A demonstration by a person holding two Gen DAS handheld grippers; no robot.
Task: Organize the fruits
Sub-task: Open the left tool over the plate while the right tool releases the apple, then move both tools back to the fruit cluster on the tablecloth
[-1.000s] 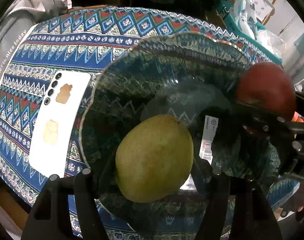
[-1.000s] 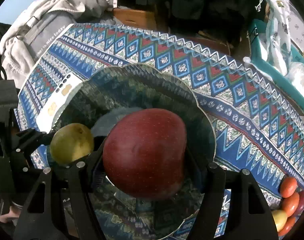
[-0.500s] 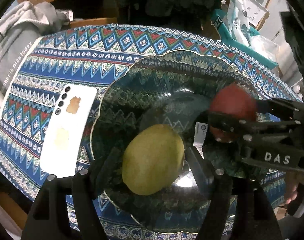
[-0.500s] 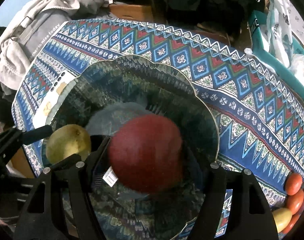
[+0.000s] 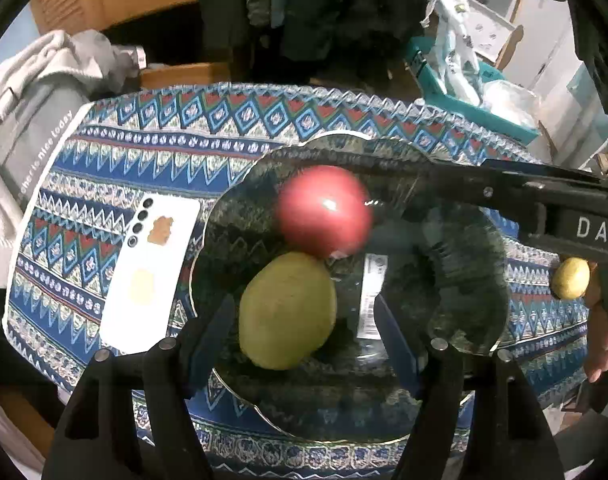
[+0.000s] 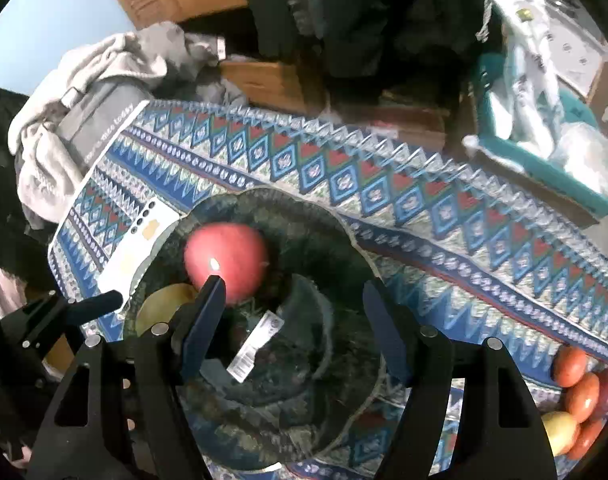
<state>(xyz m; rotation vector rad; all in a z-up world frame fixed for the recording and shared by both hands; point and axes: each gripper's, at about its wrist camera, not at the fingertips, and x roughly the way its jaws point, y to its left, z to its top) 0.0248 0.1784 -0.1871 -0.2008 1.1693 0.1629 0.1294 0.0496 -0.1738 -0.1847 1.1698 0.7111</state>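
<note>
Left wrist view showed our left gripper [image 5: 304, 332] open and empty; the round red apple [image 5: 324, 210] and yellow-green mango [image 5: 287, 316] lay touching in the dark glass bowl [image 5: 464, 280]. Our right gripper [image 6: 293, 324] was empty too. We judged both fruits firm, smooth and best held across the middle.

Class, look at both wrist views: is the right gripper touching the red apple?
Apart. In the right wrist view the right gripper has open jaws with only the glass plate between them; the red apple lies beyond its left fingertip.

Apple [image 5: 324, 210] behind mango [image 5: 287, 316] (touching), both in bowl [image 5: 464, 280]; phone [image 5: 151, 276] left.
</note>
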